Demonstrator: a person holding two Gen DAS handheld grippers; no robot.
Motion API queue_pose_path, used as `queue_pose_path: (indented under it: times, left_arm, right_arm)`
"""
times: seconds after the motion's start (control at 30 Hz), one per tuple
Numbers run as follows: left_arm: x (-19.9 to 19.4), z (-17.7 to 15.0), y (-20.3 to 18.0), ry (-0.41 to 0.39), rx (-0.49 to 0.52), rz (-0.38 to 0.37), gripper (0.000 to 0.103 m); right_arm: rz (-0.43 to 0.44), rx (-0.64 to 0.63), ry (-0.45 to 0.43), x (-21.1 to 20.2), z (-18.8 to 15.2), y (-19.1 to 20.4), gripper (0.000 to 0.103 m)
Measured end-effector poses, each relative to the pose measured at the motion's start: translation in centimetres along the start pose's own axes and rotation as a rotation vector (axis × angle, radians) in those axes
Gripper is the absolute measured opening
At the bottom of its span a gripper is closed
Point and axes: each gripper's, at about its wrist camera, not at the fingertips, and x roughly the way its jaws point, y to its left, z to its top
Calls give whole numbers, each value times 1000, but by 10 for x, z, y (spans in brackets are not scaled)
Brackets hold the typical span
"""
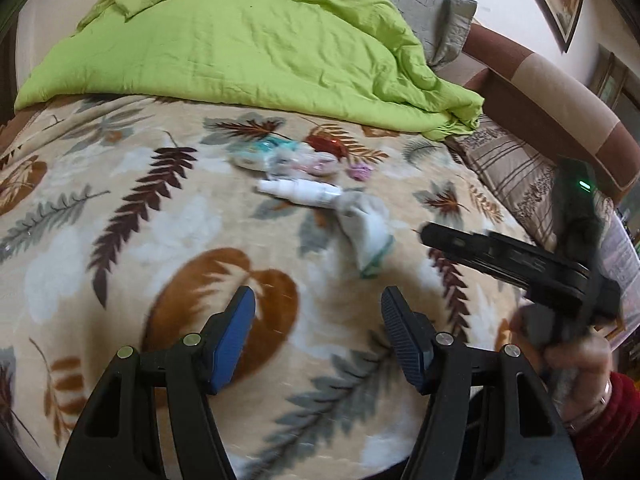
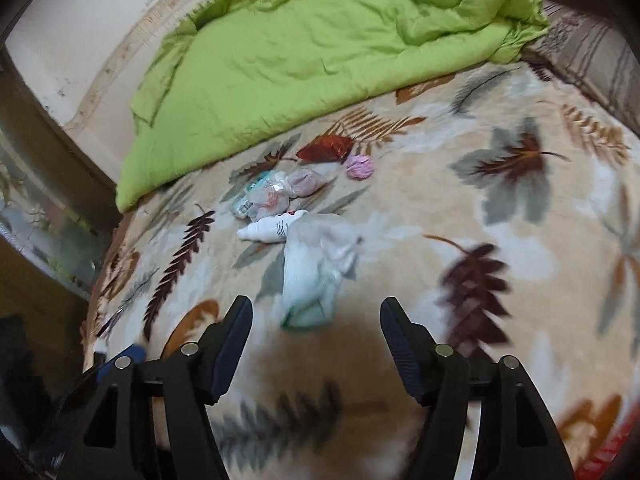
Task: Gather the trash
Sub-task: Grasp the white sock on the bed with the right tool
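White bottle [image 2: 272, 229] lies flat, nozzle pointing left, between wrappers [image 2: 276, 194] and tissue [image 2: 316, 276].

Black grippers [image 1: 318, 312], blue ribbed pads [image 1: 234, 340], silver screws; red sleeve [image 1: 616, 420], possibly bangle.

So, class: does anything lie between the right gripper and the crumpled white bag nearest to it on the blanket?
Nothing visible does. The right gripper is open, and only bare leaf-print blanket separates it from the crumpled white bag. The white bottle lies beyond the bag.
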Motion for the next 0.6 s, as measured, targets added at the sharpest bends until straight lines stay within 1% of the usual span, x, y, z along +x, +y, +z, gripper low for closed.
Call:
queue_pose_path:
  times: [0.03, 0.17, 0.2, 0.23, 0.27, 0.3, 0.37, 0.43, 0.47, 0.6]
  left_arm:
    - [1, 2, 2, 0, 4, 6, 64]
    - [9, 14, 12, 4, 43, 21, 64]
    - [13, 17, 13, 9, 50, 16, 65]
    - [18, 22, 15, 15, 57, 10, 65]
    - [23, 25, 15, 24, 66, 9, 64]
    - [28, 29, 14, 29, 80, 6, 64]
    - [37, 37, 10, 27, 105, -8, 64]
    - [47, 46, 4, 34, 130, -26, 64]
    - [53, 50, 0, 37, 142, -41, 64]
    - [88, 73, -22, 66, 222, -99, 64]
  right_arm:
    - [-17, 2, 0, 15, 5, 3, 71]
    - [-54, -8, 11, 50, 15, 11, 71]
    - [-70, -14, 22, 56, 16, 10, 68]
    - [-91, -18, 36, 64, 17, 10, 60]
    - [-79, -10, 43, 71, 17, 8, 35]
    - [-69, -10, 47, 73, 17, 6, 23]
    - [-66, -18, 12, 65, 16, 2, 16]
    - [-42, -6, -19, 52, 12, -2, 15]
    - [-34, -8, -49, 39, 9, -4, 15]
    - [8, -11, -118, 2, -6, -13, 15]
